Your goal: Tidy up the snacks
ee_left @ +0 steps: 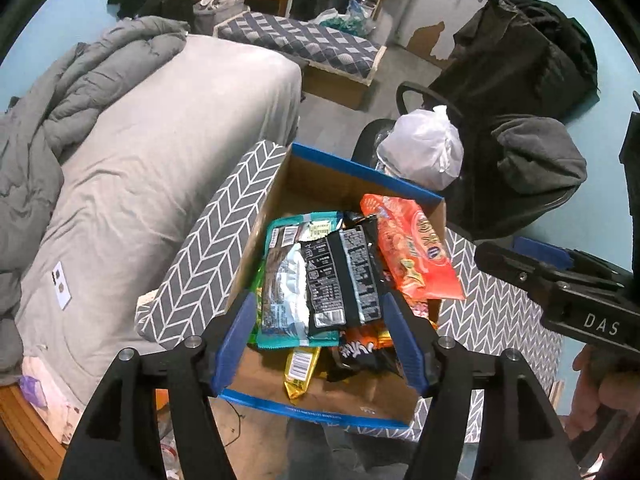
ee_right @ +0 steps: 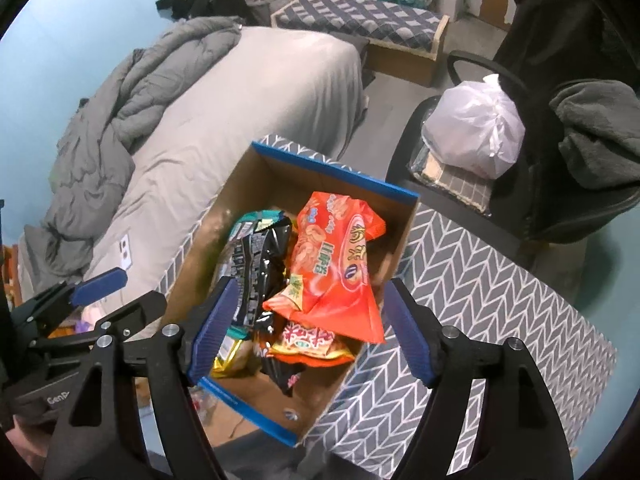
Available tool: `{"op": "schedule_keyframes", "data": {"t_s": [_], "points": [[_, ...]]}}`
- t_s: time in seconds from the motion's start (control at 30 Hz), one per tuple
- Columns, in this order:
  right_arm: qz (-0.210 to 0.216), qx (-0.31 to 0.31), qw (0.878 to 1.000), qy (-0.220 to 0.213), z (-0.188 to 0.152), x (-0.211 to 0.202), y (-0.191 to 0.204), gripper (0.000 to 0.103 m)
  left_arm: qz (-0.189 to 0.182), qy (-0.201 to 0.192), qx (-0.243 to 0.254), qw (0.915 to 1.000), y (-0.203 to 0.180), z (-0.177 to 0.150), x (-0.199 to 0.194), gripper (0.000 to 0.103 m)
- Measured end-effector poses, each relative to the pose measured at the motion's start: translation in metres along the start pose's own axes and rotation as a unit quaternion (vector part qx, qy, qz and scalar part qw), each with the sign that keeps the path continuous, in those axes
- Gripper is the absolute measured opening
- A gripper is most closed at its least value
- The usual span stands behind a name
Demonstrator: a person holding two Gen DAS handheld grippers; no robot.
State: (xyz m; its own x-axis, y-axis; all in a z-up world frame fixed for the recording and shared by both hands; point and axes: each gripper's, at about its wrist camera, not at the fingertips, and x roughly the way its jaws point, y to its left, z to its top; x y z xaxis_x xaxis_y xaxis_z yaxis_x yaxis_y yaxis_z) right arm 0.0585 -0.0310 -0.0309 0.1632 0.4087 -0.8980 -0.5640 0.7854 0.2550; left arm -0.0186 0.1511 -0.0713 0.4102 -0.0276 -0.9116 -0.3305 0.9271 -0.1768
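Note:
A cardboard box with a blue rim (ee_left: pixel 360 172) (ee_right: pixel 332 168) sits on a grey chevron-cloth surface (ee_left: pixel 216 240) (ee_right: pixel 500 280). It holds several snack packets: an orange bag (ee_left: pixel 412 248) (ee_right: pixel 340 268), a black packet (ee_left: pixel 344 276) (ee_right: pixel 260 264), a teal packet (ee_left: pixel 284 280) and a yellow one (ee_left: pixel 300 372). My left gripper (ee_left: pixel 320 328) is open and empty above the box's near side. My right gripper (ee_right: pixel 308 320) is open and empty above the box. The left gripper also shows in the right wrist view (ee_right: pixel 100 284).
A bed with a grey sheet (ee_left: pixel 160 160) (ee_right: pixel 240 112) and rumpled duvet lies left. An office chair (ee_right: pixel 520 160) with a white plastic bag (ee_left: pixel 424 148) (ee_right: pixel 476 124) and dark clothes stands right of the box. A patterned bench (ee_left: pixel 304 40) is at the back.

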Motion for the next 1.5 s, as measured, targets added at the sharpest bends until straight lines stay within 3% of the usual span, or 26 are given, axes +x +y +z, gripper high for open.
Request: {"op": "schedule_keyframes", "data": {"t_s": [0.13,0.53,0.8,1.5], "points": [[-0.006,0.009,1.000,-0.018,-0.005,-0.022,-0.001,0.080,0.004,-0.005,0.008,0.9999,-0.008,0.000,-0.012,0.080],[-0.016,0.038,0.997,-0.058,-0.023,-0.062,-0.015,0.081,-0.003,-0.041,0.046,0.9981,-0.034,-0.001,-0.048,0.081],[-0.021,0.055,0.995,-0.074,-0.035,-0.080,-0.024,0.081,0.006,-0.043,0.057,0.9974,-0.043,-0.003,-0.058,0.081],[-0.023,0.060,0.995,-0.078,-0.052,-0.090,-0.023,0.081,0.013,-0.047,0.060,0.9970,-0.044,-0.006,-0.069,0.081]]}}
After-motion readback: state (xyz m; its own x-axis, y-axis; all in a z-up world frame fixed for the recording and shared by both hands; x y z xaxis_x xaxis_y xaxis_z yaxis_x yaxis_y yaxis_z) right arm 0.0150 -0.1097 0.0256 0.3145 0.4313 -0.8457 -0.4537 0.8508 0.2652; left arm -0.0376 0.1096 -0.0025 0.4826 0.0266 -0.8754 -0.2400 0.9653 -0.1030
